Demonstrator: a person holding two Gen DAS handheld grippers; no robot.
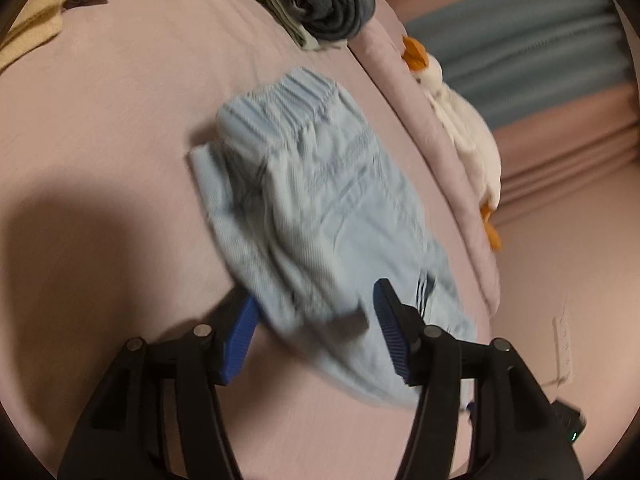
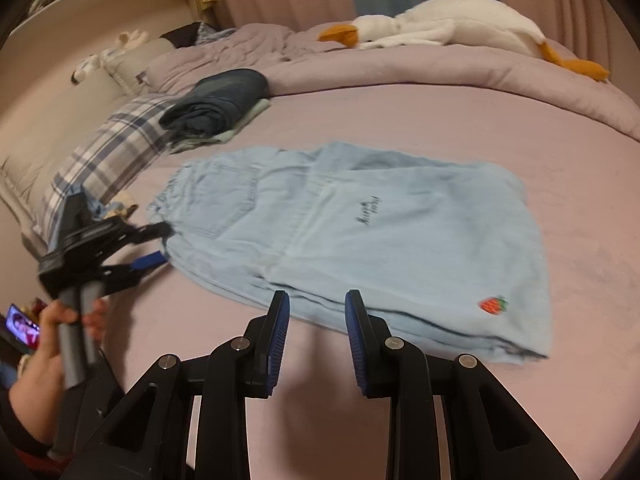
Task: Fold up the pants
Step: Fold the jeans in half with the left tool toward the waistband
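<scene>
Pants (image 2: 352, 240) folded, flat on pink bed (image 2: 520, 132). Left tool (image 1: 316, 322) open, pants edge between its pads, ungripped. Right tool (image 2: 316, 312) open, empty, at the near edge. Only right view shows strawberry patch (image 2: 493, 305), plaid pillow (image 2: 108, 160), left hand (image 2: 60, 320).

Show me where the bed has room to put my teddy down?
Free: the sheet between the pants and the rumpled duvet, and the strip in front of the pants. Crowded: by the folded clothes and plaid pillow.
</scene>
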